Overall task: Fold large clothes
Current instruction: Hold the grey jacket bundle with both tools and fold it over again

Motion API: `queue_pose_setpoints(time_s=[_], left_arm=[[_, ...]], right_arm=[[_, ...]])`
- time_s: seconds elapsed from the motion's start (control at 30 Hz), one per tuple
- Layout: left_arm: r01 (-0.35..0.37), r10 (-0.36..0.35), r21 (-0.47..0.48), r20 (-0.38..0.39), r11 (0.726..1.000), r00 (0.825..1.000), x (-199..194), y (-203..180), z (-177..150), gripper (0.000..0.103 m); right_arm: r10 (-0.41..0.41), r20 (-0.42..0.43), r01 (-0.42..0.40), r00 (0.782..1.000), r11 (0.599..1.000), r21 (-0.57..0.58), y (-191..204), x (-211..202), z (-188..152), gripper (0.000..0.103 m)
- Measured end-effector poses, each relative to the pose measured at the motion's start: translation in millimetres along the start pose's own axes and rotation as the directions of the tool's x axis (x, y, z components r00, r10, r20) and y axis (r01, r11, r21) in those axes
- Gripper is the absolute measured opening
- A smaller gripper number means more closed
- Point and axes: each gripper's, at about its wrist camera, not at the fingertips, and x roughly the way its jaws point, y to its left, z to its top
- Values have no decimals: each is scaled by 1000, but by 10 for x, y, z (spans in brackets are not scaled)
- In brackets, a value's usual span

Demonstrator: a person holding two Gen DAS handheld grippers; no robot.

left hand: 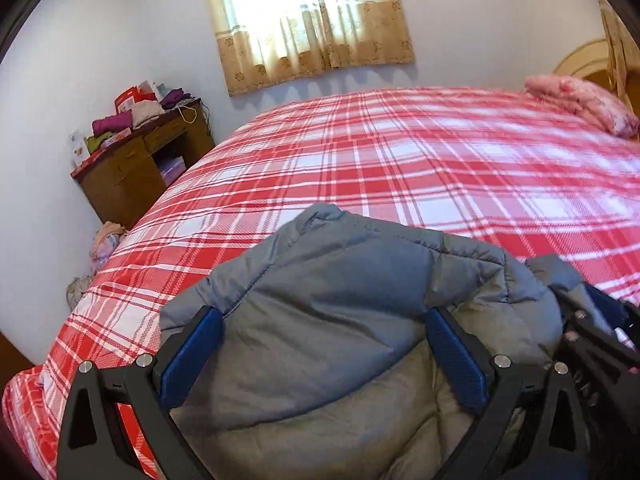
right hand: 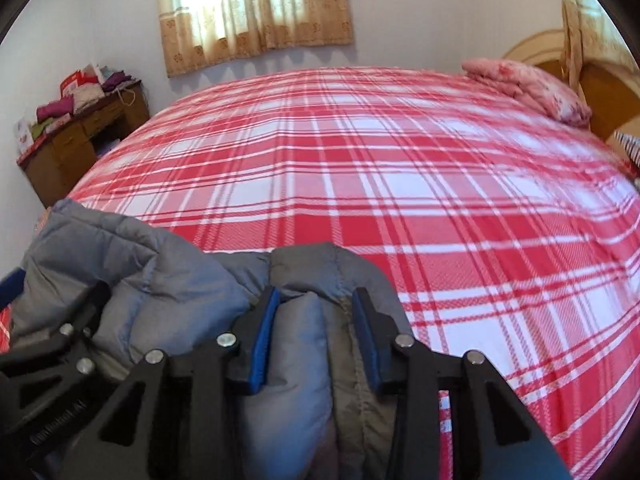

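We see one puffy grey quilted jacket [left hand: 340, 300] bunched at the near edge of the red-and-white plaid bed [left hand: 400, 168]; our left gripper [left hand: 324, 328] is spread wide around a broad fold, our right gripper [right hand: 314, 312] pinching a narrower one. Only the right view shows a striped item [right hand: 630, 148] by the headboard, while beyond the jacket the bed lies open to one pink pillow [right hand: 532, 88].
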Motion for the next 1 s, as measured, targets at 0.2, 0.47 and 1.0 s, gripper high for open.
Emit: queue_pose_setpoints(time_s=[0.2, 0.47, 1.0], left_arm=[[15, -16, -17, -27, 1000, 1000, 122, 16, -38, 102], [-7, 9, 22, -81, 1000, 997, 220, -105, -66, 102], [-26, 32, 50, -119, 998, 992, 311, -162, -67, 102]], right_arm=[[-24, -26, 24, 999, 999, -32, 79, 44, -24, 41], [-65, -64, 61, 996, 996, -72, 157, 131, -32, 42], [-119, -71, 111, 990, 987, -116, 238, 163, -36, 42]])
